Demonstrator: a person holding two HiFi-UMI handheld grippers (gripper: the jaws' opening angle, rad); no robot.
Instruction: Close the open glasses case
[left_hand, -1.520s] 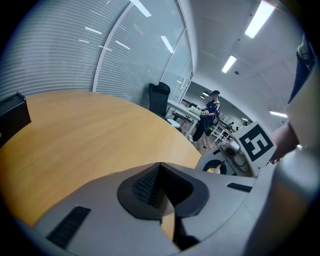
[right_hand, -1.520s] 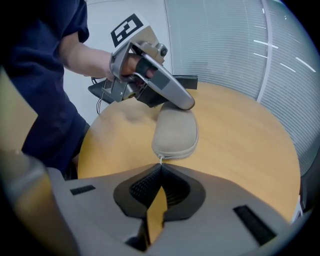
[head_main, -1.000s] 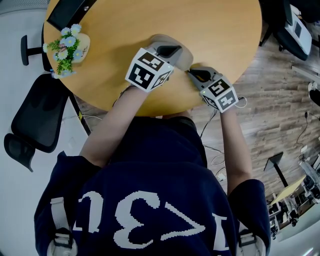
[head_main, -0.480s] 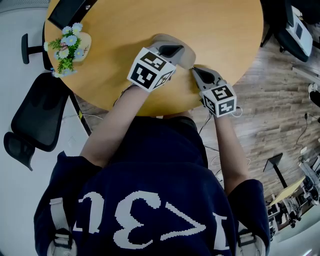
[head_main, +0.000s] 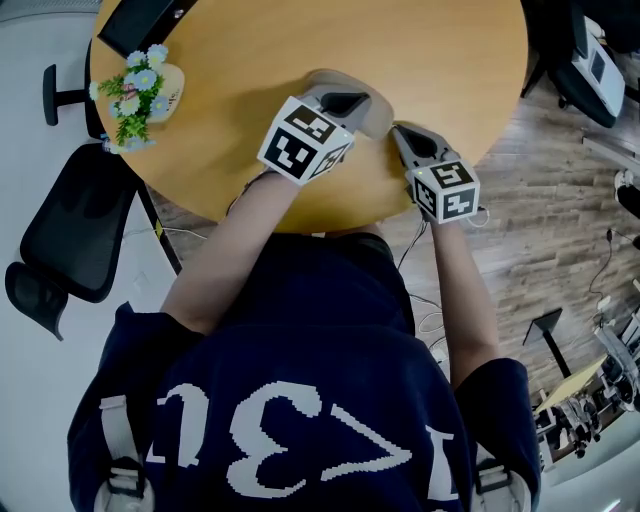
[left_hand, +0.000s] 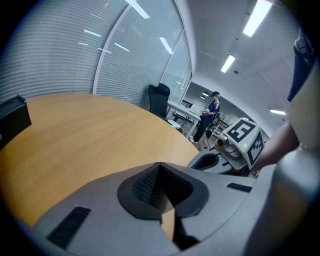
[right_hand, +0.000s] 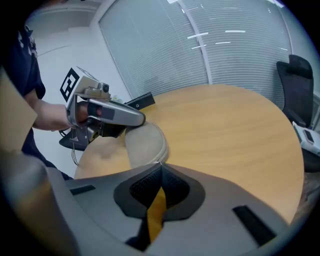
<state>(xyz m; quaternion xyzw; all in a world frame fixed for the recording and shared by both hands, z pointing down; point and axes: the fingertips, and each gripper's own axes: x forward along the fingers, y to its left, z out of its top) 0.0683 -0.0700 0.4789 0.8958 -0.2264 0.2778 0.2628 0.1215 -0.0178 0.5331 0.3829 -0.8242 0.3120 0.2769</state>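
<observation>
The beige glasses case (right_hand: 146, 142) lies on the round wooden table (head_main: 250, 60), near the edge closest to the person. The left gripper (head_main: 352, 100) lies across the top of the case, its grey body resting on the rounded upper shell. Whether that shell is fully down on the lower half cannot be told. Its jaws are drawn together tip to tip with nothing clamped between them; only a sliver of tabletop shows through the gap behind the tips. The right gripper (head_main: 400, 130) sits just beside the case on the person's right, its tips pointing at the case's end and very near it, though contact cannot be made out. Its jaws are likewise closed against each other and hold nothing. Well apart from the case, to its left along the table's rim, stands a small bunch of flowers (head_main: 135, 90). Beyond the flowers, a black box (head_main: 135, 25) overhangs the edge. A black office chair (head_main: 75, 230) stands on the floor further left of the case
</observation>
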